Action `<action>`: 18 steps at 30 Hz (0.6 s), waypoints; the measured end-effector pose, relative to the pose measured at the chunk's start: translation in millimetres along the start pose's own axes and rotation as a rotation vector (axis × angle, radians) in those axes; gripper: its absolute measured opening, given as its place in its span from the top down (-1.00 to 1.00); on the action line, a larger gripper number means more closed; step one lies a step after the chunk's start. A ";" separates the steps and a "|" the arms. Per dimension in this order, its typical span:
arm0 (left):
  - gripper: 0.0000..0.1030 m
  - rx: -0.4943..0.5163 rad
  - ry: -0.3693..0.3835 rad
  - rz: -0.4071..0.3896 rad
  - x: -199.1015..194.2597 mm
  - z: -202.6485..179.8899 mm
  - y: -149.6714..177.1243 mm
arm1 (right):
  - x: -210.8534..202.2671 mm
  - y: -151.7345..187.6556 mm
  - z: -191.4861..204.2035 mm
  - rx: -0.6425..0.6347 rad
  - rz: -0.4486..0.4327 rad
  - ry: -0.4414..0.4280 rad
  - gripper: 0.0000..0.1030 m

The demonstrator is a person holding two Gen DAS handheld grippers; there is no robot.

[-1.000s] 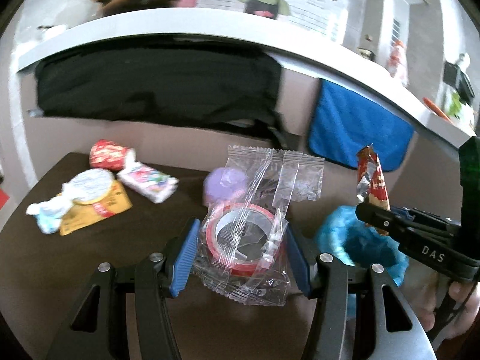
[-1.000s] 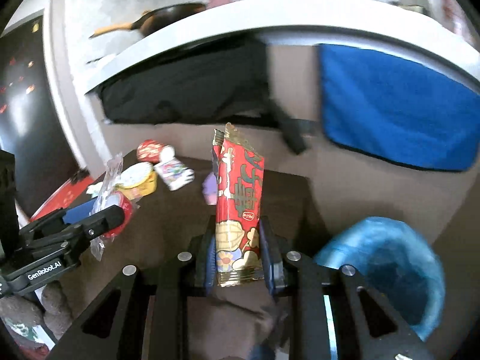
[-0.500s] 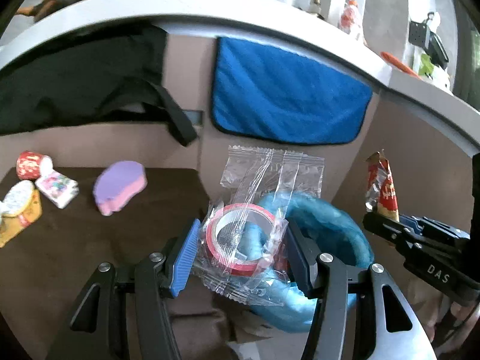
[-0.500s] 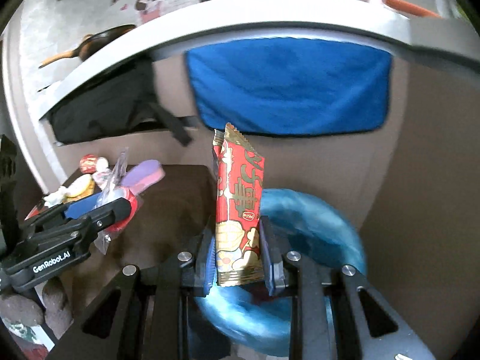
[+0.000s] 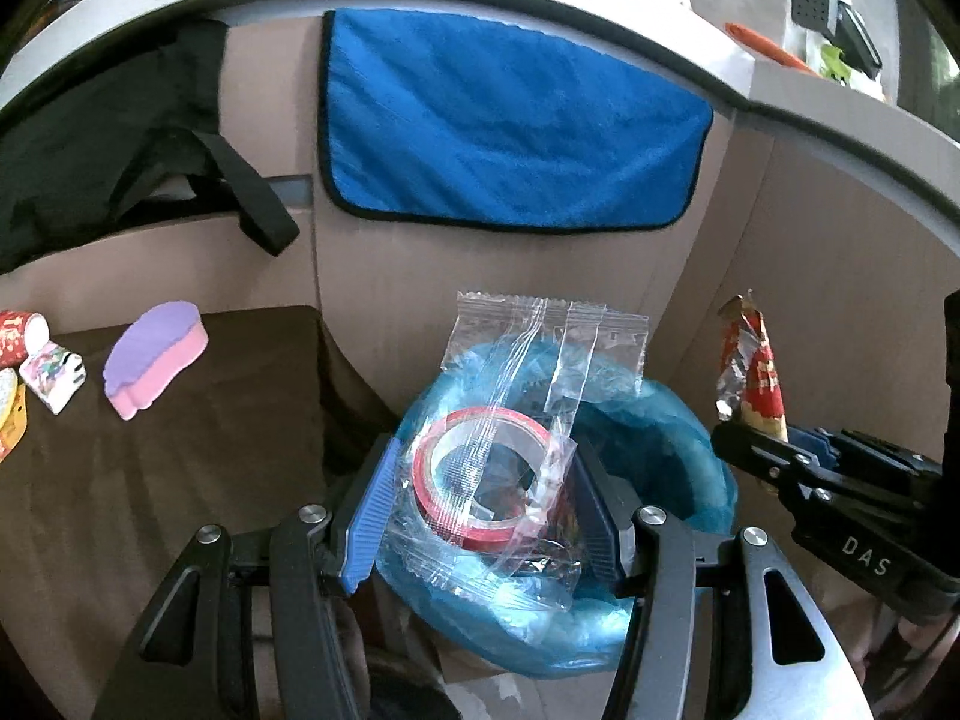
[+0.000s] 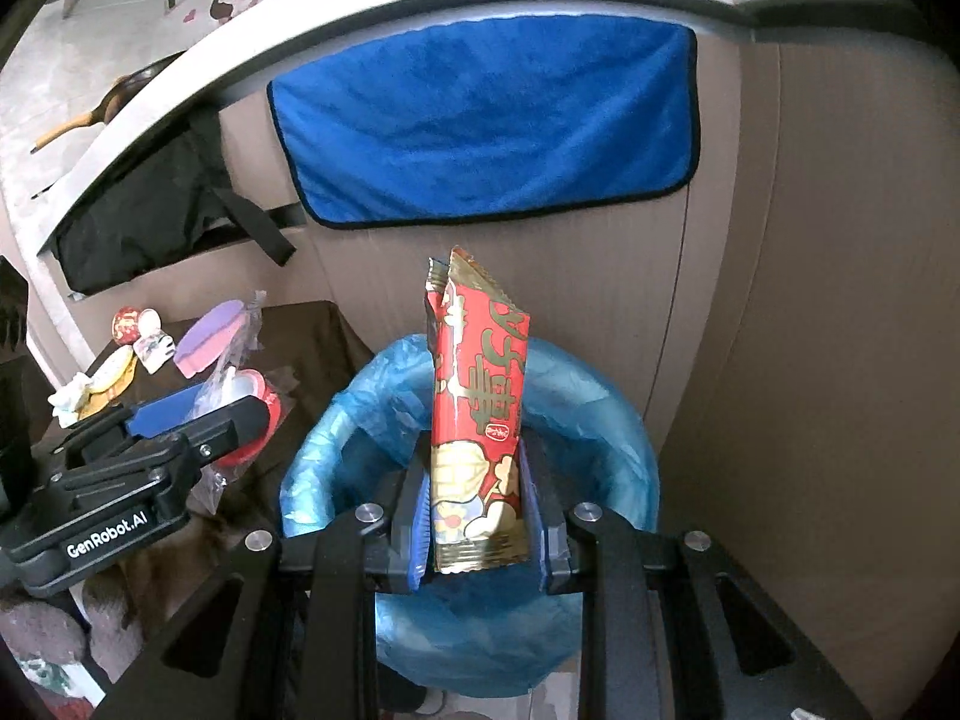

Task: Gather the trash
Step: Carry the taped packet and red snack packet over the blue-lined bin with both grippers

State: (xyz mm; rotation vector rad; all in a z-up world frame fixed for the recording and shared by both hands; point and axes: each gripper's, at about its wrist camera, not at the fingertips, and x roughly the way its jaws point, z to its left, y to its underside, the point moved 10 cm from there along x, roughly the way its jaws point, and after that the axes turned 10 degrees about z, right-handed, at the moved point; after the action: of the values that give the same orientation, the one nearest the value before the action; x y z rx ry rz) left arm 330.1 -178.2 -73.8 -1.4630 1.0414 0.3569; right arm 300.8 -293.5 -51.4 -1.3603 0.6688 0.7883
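My left gripper (image 5: 489,507) is shut on a clear plastic bag holding a red tape roll (image 5: 480,468), held over the mouth of a bin lined with a blue bag (image 5: 678,450). My right gripper (image 6: 480,516) is shut on a red and gold snack wrapper (image 6: 477,396) that stands upright above the same blue-lined bin (image 6: 606,420). The right gripper (image 5: 774,462) with its wrapper (image 5: 750,372) shows at the right of the left wrist view. The left gripper (image 6: 198,414) with the tape bag (image 6: 246,396) shows at the left of the right wrist view.
A dark brown table (image 5: 180,450) to the left carries a purple and pink sponge (image 5: 153,357), a small patterned packet (image 5: 51,375) and a red cup (image 5: 18,333). Behind the bin a blue towel (image 5: 510,132) and a black bag (image 5: 102,138) hang on a beige panel.
Both grippers swung right from over the table to over the blue-lined bin, each still holding its item. The table trash has slid to the left edge of both views.
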 end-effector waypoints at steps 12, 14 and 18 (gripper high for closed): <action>-0.10 0.019 -0.031 0.044 24.5 -8.1 8.8 | 20.2 9.3 -6.3 0.016 0.032 -0.022 0.53; -0.10 0.017 -0.032 0.052 28.6 -7.7 9.6 | 22.0 10.1 -7.9 0.022 0.035 -0.026 0.53; -0.10 0.019 -0.043 0.062 35.7 -7.2 10.2 | 25.9 11.3 -11.8 0.029 0.041 -0.031 0.53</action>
State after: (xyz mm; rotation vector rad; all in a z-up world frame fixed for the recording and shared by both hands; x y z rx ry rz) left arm 339.2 -197.0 -105.3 -1.4026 1.0550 0.4203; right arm 307.2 -302.2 -80.1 -1.3088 0.6833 0.8283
